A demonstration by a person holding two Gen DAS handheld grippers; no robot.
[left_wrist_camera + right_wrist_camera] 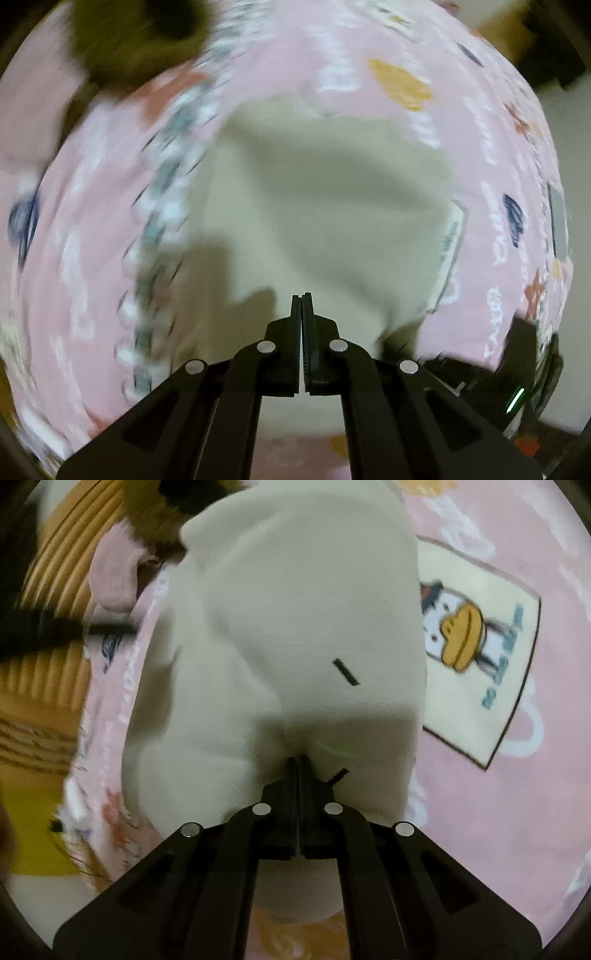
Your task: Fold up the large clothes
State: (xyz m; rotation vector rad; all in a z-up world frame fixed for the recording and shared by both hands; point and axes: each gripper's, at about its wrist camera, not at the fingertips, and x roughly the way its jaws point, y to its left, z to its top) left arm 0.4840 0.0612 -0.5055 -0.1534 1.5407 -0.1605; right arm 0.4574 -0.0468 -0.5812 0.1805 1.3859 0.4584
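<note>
Cream garment [288, 627] — both grippers, left [302, 295] and right [298, 758], jaws pressed together.

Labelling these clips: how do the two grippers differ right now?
The right gripper has its tips buried in a puckered fold of the cream garment, while the left gripper shows bare tips above flat cloth. The right view includes a duck picture; the left doesn't. Both are black and shut.

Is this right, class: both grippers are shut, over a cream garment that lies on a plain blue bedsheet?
Not quite. The bedsheet is pink and patterned, not plain blue, as the left wrist view shows. The rest stands: left gripper and right gripper are shut over the cream garment.
</note>
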